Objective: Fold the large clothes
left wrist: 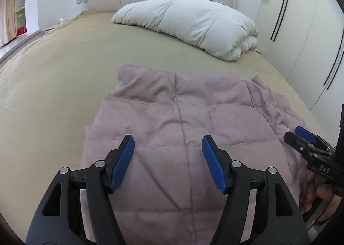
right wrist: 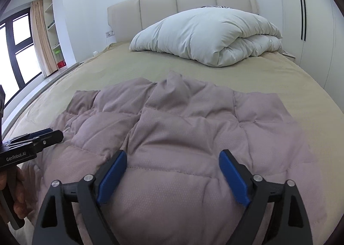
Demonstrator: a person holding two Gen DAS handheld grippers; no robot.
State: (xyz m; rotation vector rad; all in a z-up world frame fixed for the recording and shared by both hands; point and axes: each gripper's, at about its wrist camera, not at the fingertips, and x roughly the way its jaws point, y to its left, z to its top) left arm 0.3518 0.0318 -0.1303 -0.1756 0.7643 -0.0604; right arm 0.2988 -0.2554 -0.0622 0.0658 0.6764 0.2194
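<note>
Tan bed (left wrist: pixel 64 68), white duvet (left wrist: pixel 193 25) at upper right. Mauve padded garment (left wrist: pixel 172 116) spread at lower centre, partly folded. Left tool (left wrist: pixel 168 144) and right tool (right wrist: pixel 170 159) gaping, empty, above it. Likely between folds; next, regripping an edge.

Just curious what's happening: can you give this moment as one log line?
step: folding | jacket: on bed | left gripper: open, empty | right gripper: open, empty

Bedroom: bed (right wrist: pixel 268 77) under a tan sheet, padded cream headboard (right wrist: pixel 178 6) against a white wall; white duvet (right wrist: pixel 206 36) before it; wardrobe (right wrist: pixel 311 19) right, window (right wrist: pixel 19 47) left.
</note>
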